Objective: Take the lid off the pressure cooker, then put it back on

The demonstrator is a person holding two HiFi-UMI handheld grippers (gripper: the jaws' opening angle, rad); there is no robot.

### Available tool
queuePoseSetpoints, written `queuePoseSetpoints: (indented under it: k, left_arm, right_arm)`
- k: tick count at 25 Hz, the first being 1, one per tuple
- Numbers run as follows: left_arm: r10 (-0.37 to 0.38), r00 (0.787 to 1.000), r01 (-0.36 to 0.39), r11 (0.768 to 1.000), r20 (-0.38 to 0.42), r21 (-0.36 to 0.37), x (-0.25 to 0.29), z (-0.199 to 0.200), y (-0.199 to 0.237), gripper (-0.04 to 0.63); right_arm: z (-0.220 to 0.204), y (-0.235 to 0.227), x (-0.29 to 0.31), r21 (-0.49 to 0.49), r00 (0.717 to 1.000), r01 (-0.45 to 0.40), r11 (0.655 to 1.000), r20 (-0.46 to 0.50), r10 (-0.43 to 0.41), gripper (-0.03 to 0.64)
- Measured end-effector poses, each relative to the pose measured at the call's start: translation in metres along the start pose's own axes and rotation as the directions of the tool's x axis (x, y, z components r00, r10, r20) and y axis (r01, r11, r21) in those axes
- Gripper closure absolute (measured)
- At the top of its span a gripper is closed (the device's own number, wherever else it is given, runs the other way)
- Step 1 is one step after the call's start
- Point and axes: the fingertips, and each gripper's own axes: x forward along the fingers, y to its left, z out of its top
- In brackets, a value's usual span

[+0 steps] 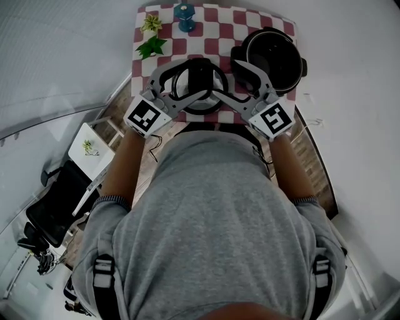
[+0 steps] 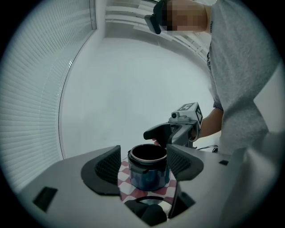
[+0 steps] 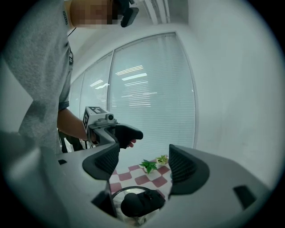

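Observation:
The open black pressure cooker pot [image 1: 273,57] stands on the checked cloth [image 1: 219,25] at the right; in the left gripper view the pot [image 2: 149,171] is beyond the jaws. Its glass lid [image 1: 201,105] with a black knob lies on the cloth left of the pot. My left gripper [image 1: 186,80] and right gripper [image 1: 228,78] face each other just above the lid, both open with nothing between the pads. The lid's knob [image 3: 138,202] shows low beneath the right gripper [image 3: 144,162], and the lid [image 2: 149,208] sits below the left gripper [image 2: 143,164].
A blue vase [image 1: 185,15] and two small green plants [image 1: 152,25] stand at the cloth's far left. The table's edge runs close along the pot's right side. A black chair [image 1: 59,200] and a small white table [image 1: 90,147] stand on the floor at the left.

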Motion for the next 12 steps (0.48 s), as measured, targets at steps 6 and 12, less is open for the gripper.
queuePoseSetpoints:
  k: [6,12]
  left_arm:
    - [-0.032,0.995,0.036,0.998,-0.092,0.05,-0.001,-0.014,0.001,0.25]
    - [-0.104,0.948,0.126,0.99,-0.302,0.055,0.0,-0.068,-0.002,0.245]
  right_arm:
    - [-0.004,0.005,0.01,0.01,0.998,-0.041,0.999,-0.049,0.042,0.245]
    - [-0.044,0.011,0.026,0.034,0.957,-0.115,0.993,-0.263,0.12,0.233]
